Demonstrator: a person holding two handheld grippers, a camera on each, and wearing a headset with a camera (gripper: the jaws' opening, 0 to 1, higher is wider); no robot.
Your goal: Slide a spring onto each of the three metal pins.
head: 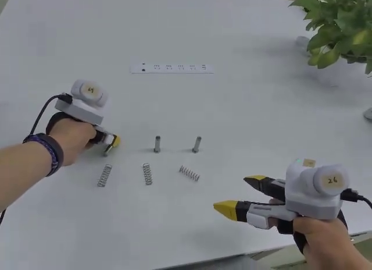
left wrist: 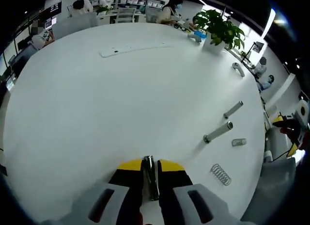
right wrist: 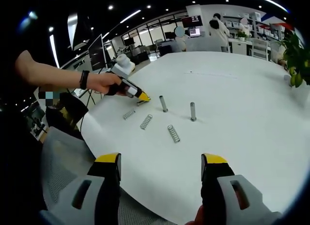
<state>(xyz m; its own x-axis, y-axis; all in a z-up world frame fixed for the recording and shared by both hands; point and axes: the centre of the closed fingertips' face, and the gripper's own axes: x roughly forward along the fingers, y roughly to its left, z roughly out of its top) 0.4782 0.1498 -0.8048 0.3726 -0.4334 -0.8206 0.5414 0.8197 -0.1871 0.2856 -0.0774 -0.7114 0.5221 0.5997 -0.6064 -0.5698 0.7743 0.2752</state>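
Two metal pins (head: pixel 157 144) (head: pixel 196 144) stand upright mid-table. In front of them lie three loose springs (head: pixel 104 175) (head: pixel 147 173) (head: pixel 189 173), each separate. My left gripper (head: pixel 110 143) rests low at the table, left of the pins, shut on a third metal pin (left wrist: pixel 150 176) that sticks out between its yellow tips. The left gripper view has the standing pins (left wrist: pixel 218 132) (left wrist: pixel 233 109) off to the right. My right gripper (head: pixel 240 194) hovers open and holds nothing at the front right, apart from the springs (right wrist: pixel 173 133). Its own view has the left gripper (right wrist: pixel 140 96) beyond the pins (right wrist: pixel 163 104).
A white power strip (head: pixel 172 68) lies flat farther back on the white table (head: pixel 244 107). A green plant (head: pixel 340 25) stands at the back right corner. The table's front edge runs just under the right gripper. A black cable trails from the left gripper.
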